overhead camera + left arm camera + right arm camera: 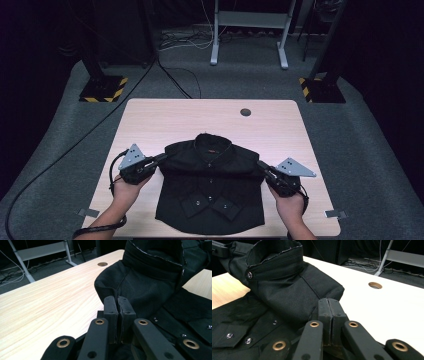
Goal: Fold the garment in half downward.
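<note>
Shirt (210, 187), black and folded, lies buttoned side up near the front edge of the bench (150, 120), its collar (212, 142) pointing away from the person. Two cuffs (210, 205) with pale buttons lie crossed on its lower front. The folded shoulders form the widest part, and each is held at its outer corner.

The left gripper (161, 159) meets the shirt's left shoulder from the side; in the left gripper view its jaws stand pressed together at the fold of cloth (112, 287), the pads (110, 305) pinching the shoulder's edge. The right gripper (261, 165) does the same at the right shoulder; in the right gripper view its jaws are also closed tight against each other at the bulging corner of the fold (329, 291). Seen from both gripper views, the shoulder part and collar stand raised above the flatter body of the shirt.

A hand (127, 192) holds the left gripper and another hand (291, 205) the right, both coming in from the near edge. A grey plate (132, 156) sits on top of each gripper.

Beyond the collar the bench is bare wood with a round hole (245, 112) near its far edge. Behind it are grey carpet (60, 150), cables (172, 75), two striped bases (102, 89) and a white frame (249, 30).
</note>
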`<state>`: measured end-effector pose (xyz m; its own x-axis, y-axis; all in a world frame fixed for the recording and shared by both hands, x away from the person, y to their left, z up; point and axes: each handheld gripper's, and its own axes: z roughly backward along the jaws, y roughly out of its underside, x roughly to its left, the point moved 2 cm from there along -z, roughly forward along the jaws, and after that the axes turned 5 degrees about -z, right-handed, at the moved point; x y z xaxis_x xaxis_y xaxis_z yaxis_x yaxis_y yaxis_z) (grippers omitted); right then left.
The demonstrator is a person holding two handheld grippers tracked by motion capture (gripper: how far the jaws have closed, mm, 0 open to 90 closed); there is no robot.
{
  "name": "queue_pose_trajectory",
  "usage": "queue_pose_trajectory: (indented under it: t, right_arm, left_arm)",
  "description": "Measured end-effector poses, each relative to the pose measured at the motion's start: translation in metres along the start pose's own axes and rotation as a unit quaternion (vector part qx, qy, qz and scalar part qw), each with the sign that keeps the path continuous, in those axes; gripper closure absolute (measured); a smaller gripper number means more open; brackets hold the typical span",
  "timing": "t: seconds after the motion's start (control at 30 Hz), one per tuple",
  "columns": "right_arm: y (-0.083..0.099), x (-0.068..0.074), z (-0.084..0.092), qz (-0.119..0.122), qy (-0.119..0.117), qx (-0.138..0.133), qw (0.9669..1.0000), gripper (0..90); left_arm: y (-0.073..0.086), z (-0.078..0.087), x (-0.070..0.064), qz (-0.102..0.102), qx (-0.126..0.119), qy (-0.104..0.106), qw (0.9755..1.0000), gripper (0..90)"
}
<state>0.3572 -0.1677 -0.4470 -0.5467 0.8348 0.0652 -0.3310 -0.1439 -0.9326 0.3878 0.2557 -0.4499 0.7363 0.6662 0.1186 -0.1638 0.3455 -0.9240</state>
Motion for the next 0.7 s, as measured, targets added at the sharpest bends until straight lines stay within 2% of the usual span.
queue_pose_trajectory:
  t: [0.7]
  right_arm:
    - [0.014,0.004,0.005,-0.010,-0.005,0.003,0.9999,89.8]
  left_arm:
    - [0.010,0.005,-0.008,0.002,0.003,0.005,1.0000,86.3]
